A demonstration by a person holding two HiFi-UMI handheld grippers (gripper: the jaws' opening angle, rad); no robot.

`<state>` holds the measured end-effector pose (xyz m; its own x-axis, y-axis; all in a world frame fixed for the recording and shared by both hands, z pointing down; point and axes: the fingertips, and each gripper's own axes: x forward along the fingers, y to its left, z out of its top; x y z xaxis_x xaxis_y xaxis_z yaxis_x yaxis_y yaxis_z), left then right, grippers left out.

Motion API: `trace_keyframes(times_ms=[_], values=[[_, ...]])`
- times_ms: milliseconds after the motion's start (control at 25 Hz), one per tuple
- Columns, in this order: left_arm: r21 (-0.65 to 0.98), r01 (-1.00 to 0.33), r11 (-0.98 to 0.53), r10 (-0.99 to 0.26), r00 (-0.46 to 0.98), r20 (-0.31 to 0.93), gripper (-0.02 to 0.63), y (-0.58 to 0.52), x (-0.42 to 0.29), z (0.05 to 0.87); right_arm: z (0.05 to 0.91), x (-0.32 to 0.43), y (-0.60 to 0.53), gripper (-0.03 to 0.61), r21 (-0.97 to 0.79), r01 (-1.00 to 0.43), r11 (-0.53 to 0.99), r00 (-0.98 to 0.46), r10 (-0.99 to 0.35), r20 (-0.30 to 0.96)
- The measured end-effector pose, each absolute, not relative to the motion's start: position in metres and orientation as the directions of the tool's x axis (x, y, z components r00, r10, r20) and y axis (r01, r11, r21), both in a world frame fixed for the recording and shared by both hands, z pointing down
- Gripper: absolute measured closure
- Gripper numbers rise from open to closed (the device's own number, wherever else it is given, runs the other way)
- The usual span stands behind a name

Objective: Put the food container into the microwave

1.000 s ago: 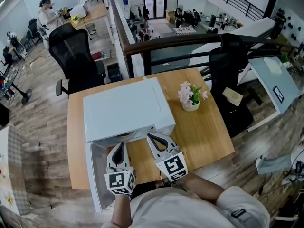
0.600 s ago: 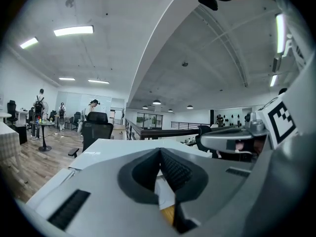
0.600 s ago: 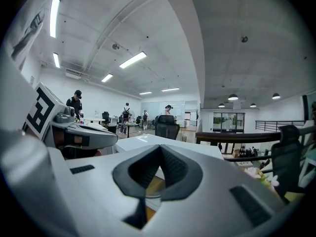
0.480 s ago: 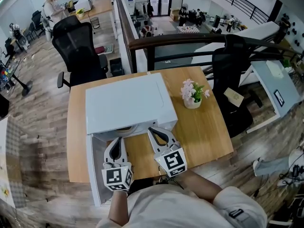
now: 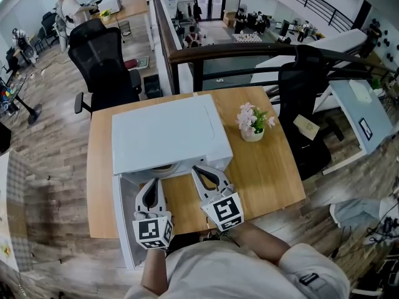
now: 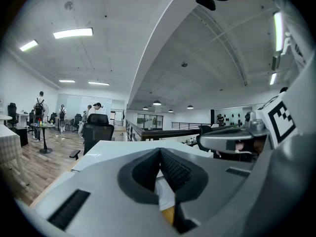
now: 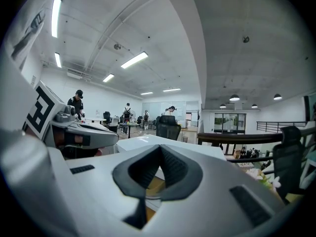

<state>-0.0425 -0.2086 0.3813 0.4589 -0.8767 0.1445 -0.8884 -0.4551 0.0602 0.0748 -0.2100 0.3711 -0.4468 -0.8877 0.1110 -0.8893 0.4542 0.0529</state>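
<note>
A white microwave (image 5: 165, 132) stands on the wooden table (image 5: 265, 173), its door (image 5: 123, 226) swung open to the left. A round container rim (image 5: 163, 166) with something brownish in it just shows inside the cavity, under the top's front edge. My left gripper (image 5: 152, 182) points into the opening at its left side, jaws shut and empty (image 6: 160, 151). My right gripper (image 5: 194, 169) sits at the right side of the opening, also shut on nothing (image 7: 160, 148). The microwave's interior is mostly hidden.
A small pot of pink flowers (image 5: 251, 127) stands on the table right of the microwave. Black office chairs stand behind the table's left (image 5: 103, 67) and right (image 5: 299, 98) corners. People are far off in the room's back left.
The head camera has shifted slightly. Both grippers stay shut in front of the microwave's opening, almost where they were.
</note>
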Motion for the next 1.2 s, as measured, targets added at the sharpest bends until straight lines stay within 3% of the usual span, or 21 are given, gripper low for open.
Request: trace_keyframes(times_ms=[1200], values=[[0.056, -0.869, -0.491, -0.858, 0.494, 0.14, 0.603, -0.217, -0.023, 0.381, 0.377, 0.09, -0.213, 0.575, 0.054, -0.891, 0.452, -0.443, -0.888, 0.126]])
